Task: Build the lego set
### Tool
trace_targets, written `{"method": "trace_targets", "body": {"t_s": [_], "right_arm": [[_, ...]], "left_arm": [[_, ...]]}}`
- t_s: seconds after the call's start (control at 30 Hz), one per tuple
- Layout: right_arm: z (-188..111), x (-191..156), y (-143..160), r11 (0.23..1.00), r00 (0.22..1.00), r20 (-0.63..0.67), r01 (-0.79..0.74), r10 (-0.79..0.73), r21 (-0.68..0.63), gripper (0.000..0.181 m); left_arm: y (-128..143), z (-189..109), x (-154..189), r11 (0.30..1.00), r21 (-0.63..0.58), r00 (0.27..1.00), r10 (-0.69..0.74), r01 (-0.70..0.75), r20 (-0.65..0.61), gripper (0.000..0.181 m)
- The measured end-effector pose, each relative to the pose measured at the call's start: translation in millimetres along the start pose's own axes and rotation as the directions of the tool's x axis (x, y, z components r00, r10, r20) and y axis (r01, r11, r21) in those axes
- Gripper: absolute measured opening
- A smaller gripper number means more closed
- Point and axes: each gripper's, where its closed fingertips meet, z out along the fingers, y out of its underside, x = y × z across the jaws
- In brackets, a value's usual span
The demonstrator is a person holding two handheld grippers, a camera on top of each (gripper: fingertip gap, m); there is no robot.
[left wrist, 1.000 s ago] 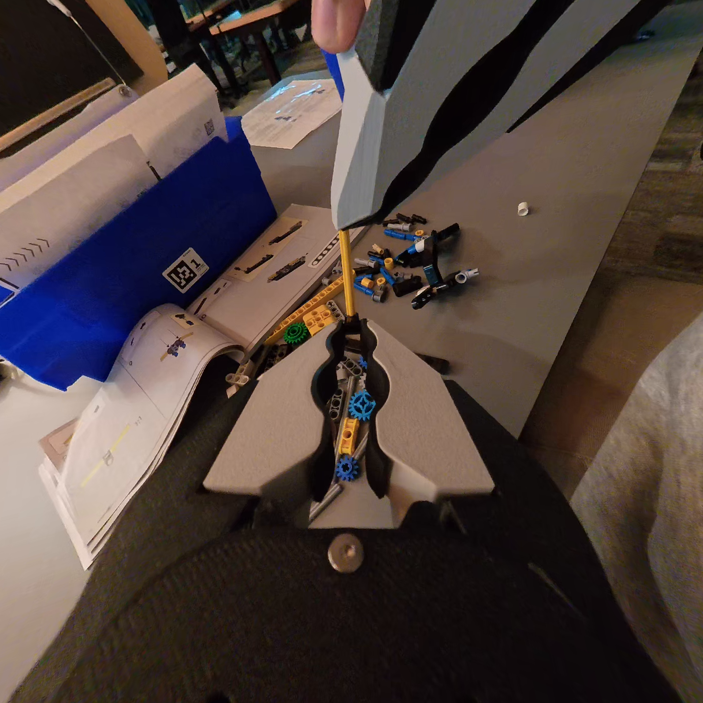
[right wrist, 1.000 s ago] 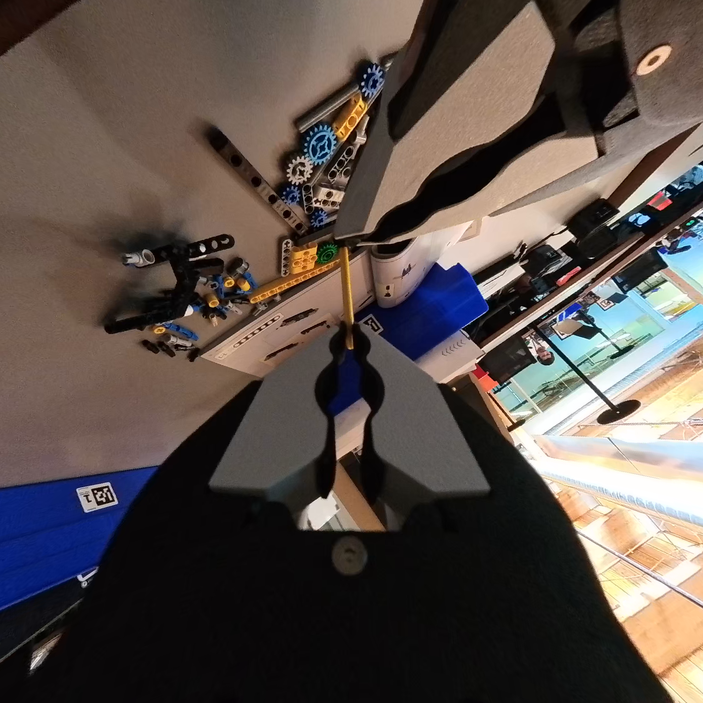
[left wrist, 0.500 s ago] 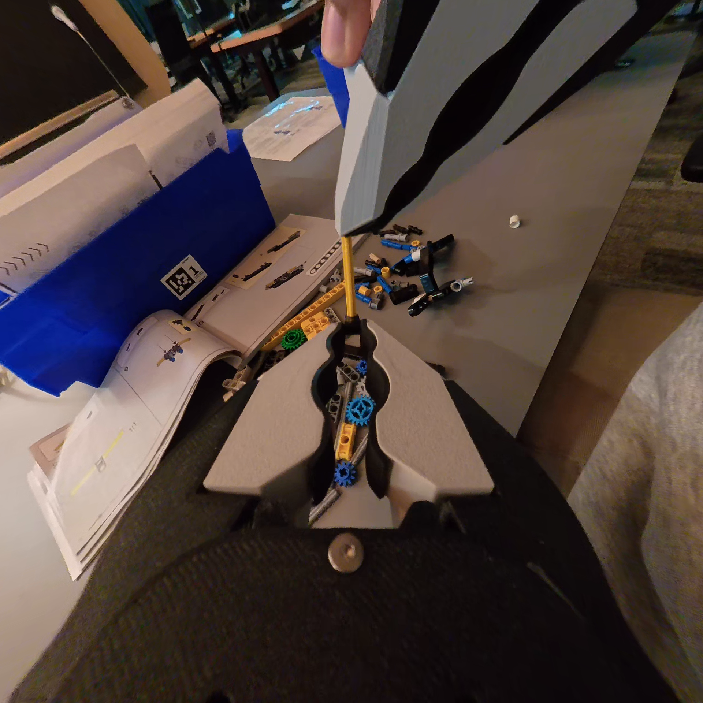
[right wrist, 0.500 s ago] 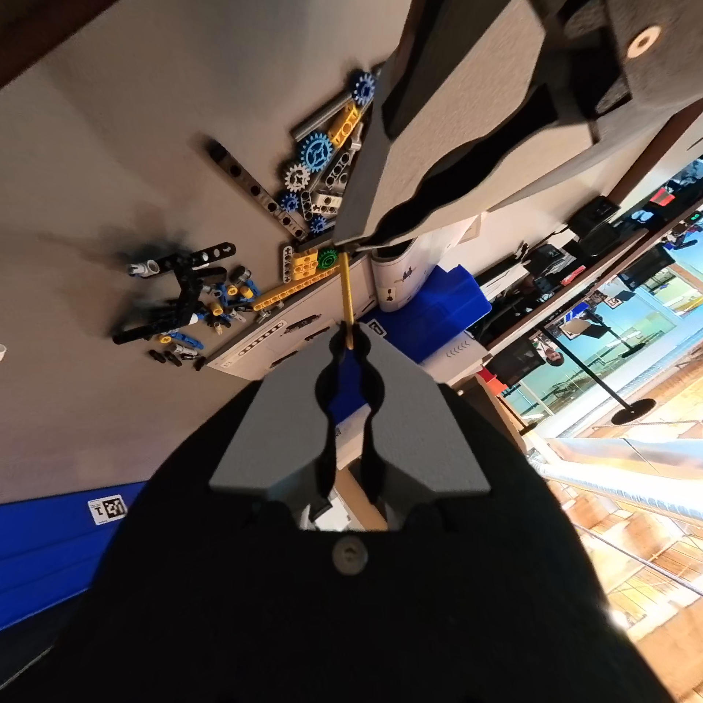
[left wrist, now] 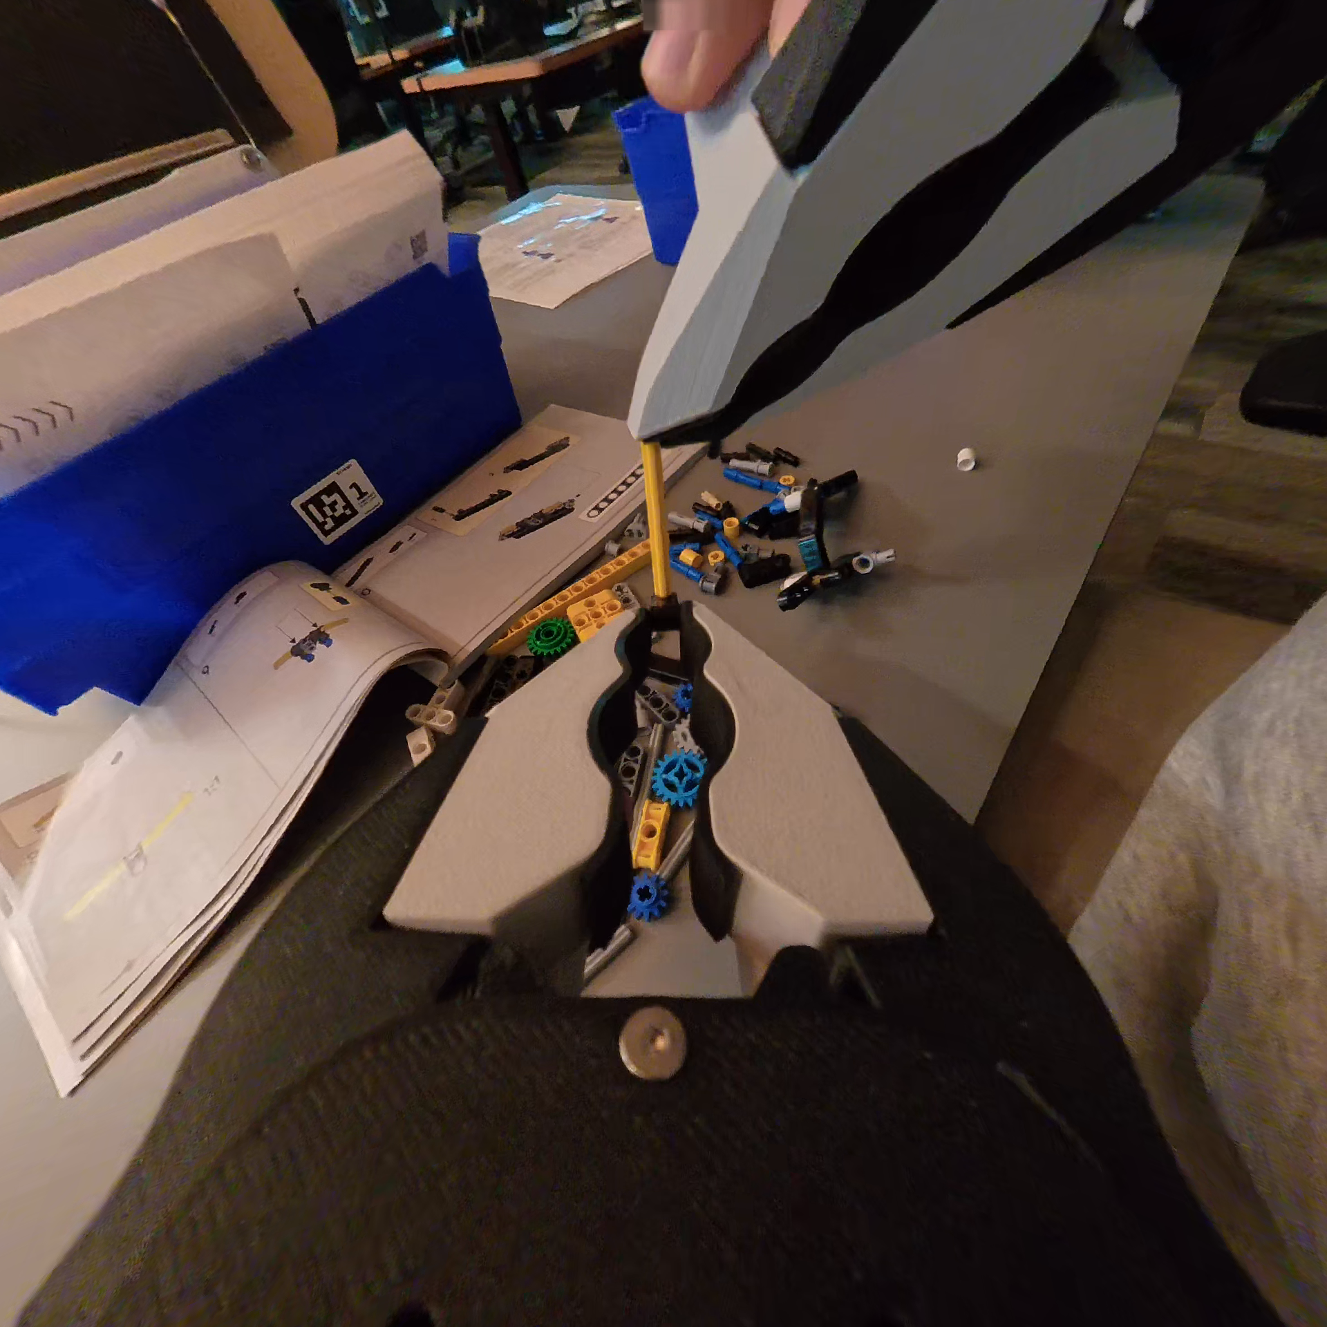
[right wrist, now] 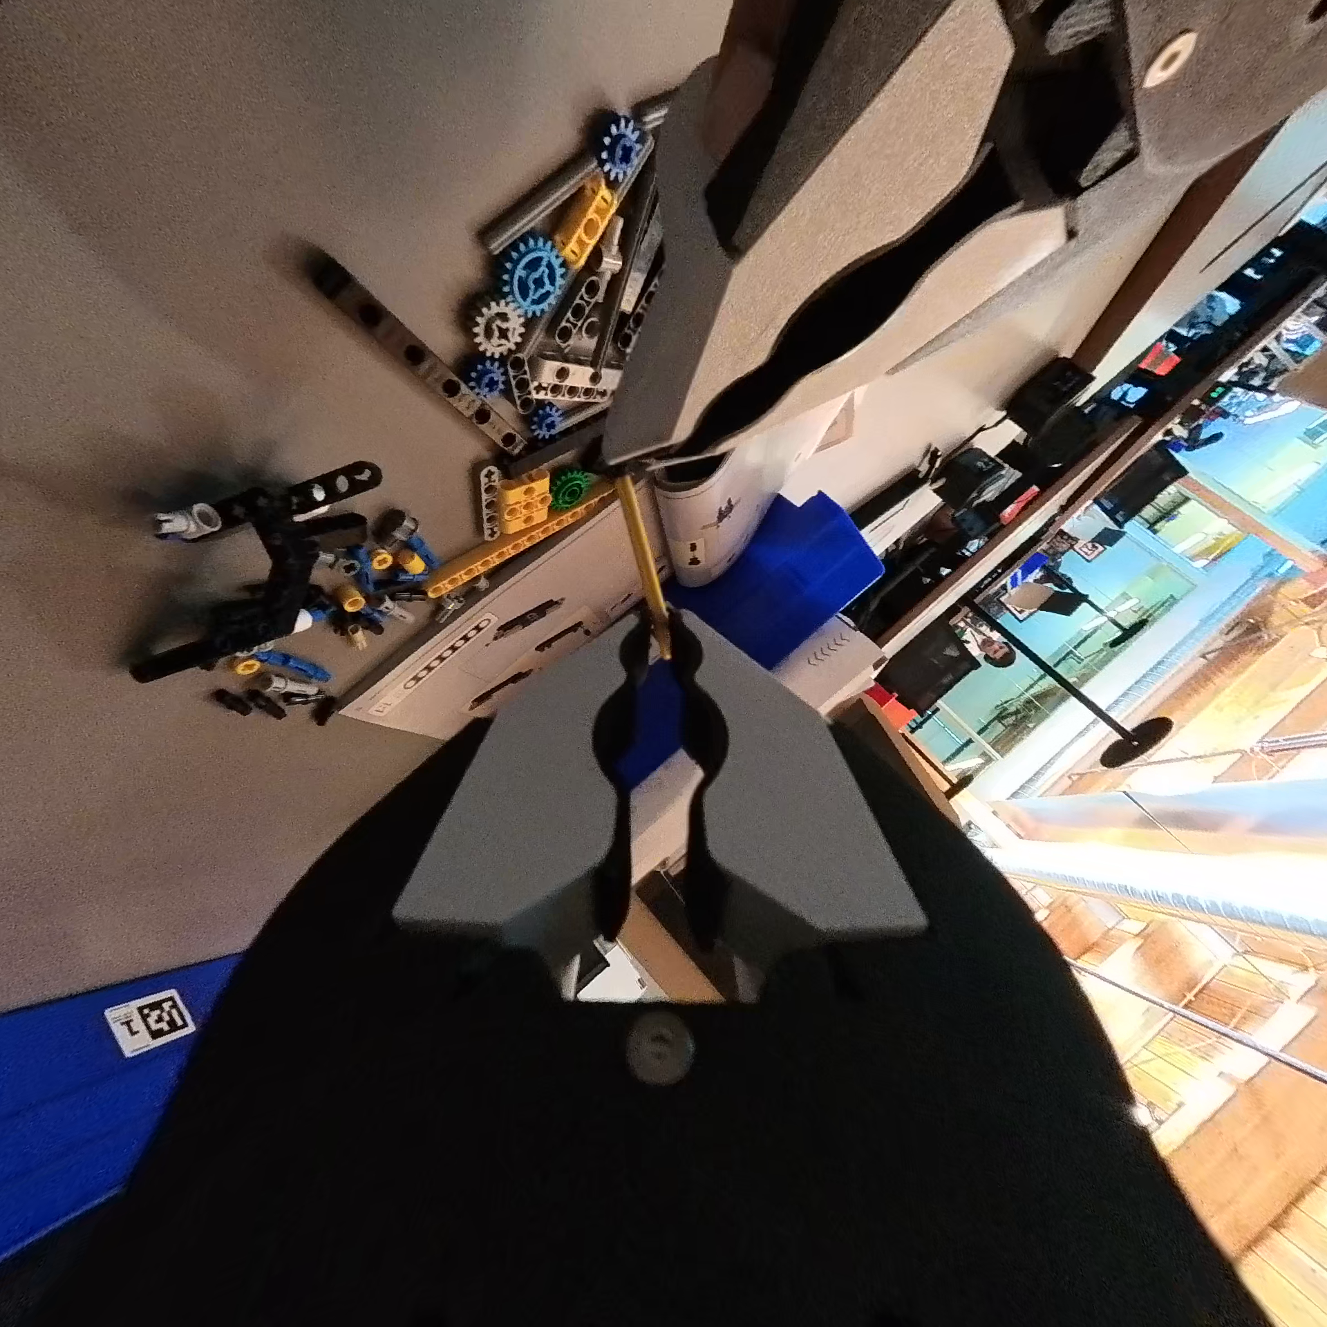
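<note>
Claws tip to tip above surface (left wrist: 933,682): left claw (left wrist: 664,617) clamps yellow rod (left wrist: 655,524) by its black end piece, right claw (right wrist: 657,632) angled down, pinching the top.

A big blue bin (left wrist: 237,459) sits at the left of the left wrist view. White papers (left wrist: 179,287) stick up out of it. A small square black-and-white tag (left wrist: 336,500) is stuck on its front. The grey table (left wrist: 1005,445) runs up the right side of the frame. A loose sheet of paper (left wrist: 567,244) lies near the top middle, just beside a small blue box (left wrist: 657,172). Far at the top stands a brown wooden table (left wrist: 517,72). In the right wrist view, bright windows (right wrist: 1149,538) fill the right side.
</note>
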Motion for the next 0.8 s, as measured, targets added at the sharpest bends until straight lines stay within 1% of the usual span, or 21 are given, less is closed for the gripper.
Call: {"method": "trace_targets", "body": {"t_s": [0.03, 0.17, 0.33, 0.43, 0.5, 0.6, 0.67, 0.7, 0.8], "right_arm": [[0, 1, 0, 1.000, 1.000, -0.009, -0.003, 0.003, 0.005, 0.003], [0, 5, 2, 1.000, 0.999, -0.034, -0.012, 0.012, 0.010, 0.007], [-3, 8, 1, 0.998, 0.997, -0.049, -0.052, 0.054, 0.037, 0.019], [-6, 16, 3, 0.996, 0.992, -0.095, -0.074, 0.079, 0.056, 0.029], [-9, 21, 6, 0.992, 0.986, -0.124, -0.107, 0.115, 0.073, 0.036], [-13, 26, 14, 0.971, 0.964, -0.148, -0.206, 0.223, 0.123, 0.037], [-14, 27, 21, 0.933, 0.929, -0.151, -0.310, 0.338, 0.181, 0.039], [-16, 26, 24, 0.903, 0.903, -0.143, -0.371, 0.406, 0.217, 0.039], [-21, 24, 32, 0.770, 0.791, -0.105, -0.541, 0.603, 0.338, 0.041]], "left_arm": [[-1, 0, 0, 1.000, 0.005, 1.000, -0.016, 0.016, -0.007, 0.006], [-2, -1, -3, 0.998, 0.018, 0.998, -0.057, 0.058, -0.015, 0.006], [-3, -2, -6, 0.994, 0.032, 0.994, -0.105, 0.105, -0.026, 0.006], [-4, -3, -8, 0.989, 0.043, 0.990, -0.139, 0.140, -0.034, 0.006], [-4, -4, -10, 0.983, 0.053, 0.984, -0.172, 0.174, -0.040, 0.006], [-8, -7, -15, 0.959, 0.084, 0.961, -0.265, 0.271, -0.073, 0.006], [-12, -10, -18, 0.919, 0.113, 0.922, -0.364, 0.379, -0.131, 0.006], [-15, -11, -19, 0.890, 0.126, 0.893, -0.417, 0.439, -0.168, 0.006], [-21, -16, -21, 0.790, 0.135, 0.784, -0.542, 0.598, -0.302, 0.006]]}}
